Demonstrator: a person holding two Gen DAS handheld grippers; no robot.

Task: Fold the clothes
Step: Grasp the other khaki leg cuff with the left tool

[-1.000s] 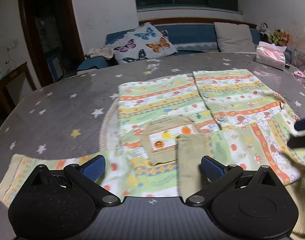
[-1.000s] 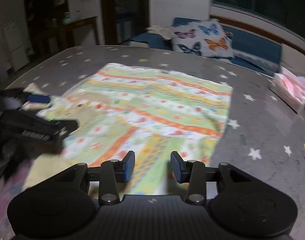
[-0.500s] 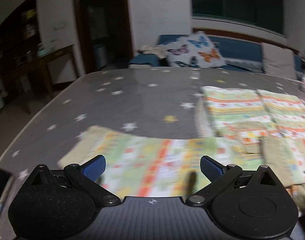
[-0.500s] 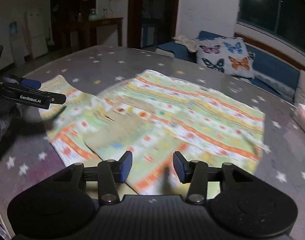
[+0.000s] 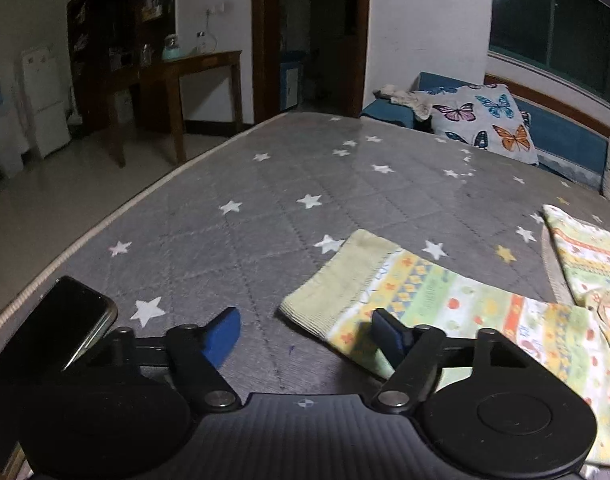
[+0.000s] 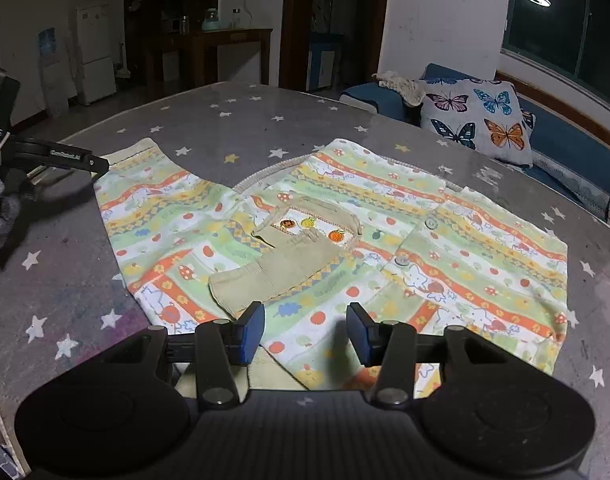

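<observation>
A child's patterned cardigan [image 6: 345, 236] with green, yellow and orange stripes lies spread flat on the grey star-print table. Its left sleeve [image 5: 425, 300] stretches out to the left, ending in a pale ribbed cuff [image 5: 345, 280]. Its other beige cuff [image 6: 281, 268] is folded across the front. My left gripper [image 5: 305, 336] is open, low over the table, its right finger beside the left cuff. It also shows at the left edge of the right wrist view [image 6: 65, 160]. My right gripper [image 6: 305, 330] is open and empty over the cardigan's near hem.
A black phone [image 5: 53, 336] lies at the near left table edge. The table edge [image 5: 105, 224] runs along the left. A butterfly cushion [image 6: 477, 120] sits on a blue sofa behind the table. A wooden side table [image 5: 193, 88] stands across the room.
My left gripper has swung left, from facing the cardigan body to the left sleeve's cuff. My right gripper has pulled back towards the near hem and opened wider.
</observation>
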